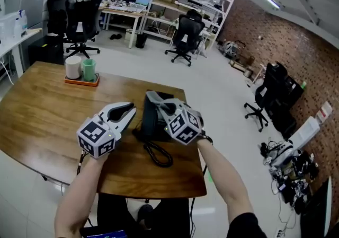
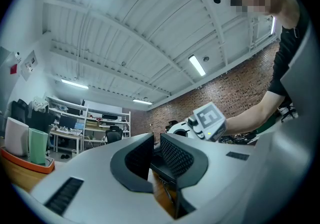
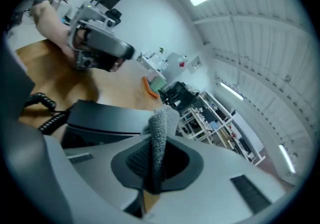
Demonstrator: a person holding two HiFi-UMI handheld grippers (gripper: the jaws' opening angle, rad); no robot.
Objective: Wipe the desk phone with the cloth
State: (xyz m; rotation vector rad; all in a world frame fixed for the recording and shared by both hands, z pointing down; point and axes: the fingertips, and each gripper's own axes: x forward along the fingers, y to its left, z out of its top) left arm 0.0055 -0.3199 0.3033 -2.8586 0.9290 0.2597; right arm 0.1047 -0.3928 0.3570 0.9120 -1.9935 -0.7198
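Currently the right claw (image 3: 154, 163) is clenched on a grey knitted cloth (image 3: 161, 125), and the cloth's folded end sticks up past the pads, just over the black desk phone (image 1: 150, 121). The phone sits toward the right end of the brown wooden surface (image 1: 47, 120), with its coiled black cord (image 1: 159, 155) lying in front. Just beside the phone, the left claw (image 2: 156, 149) grasps nothing, its pads narrowly apart.
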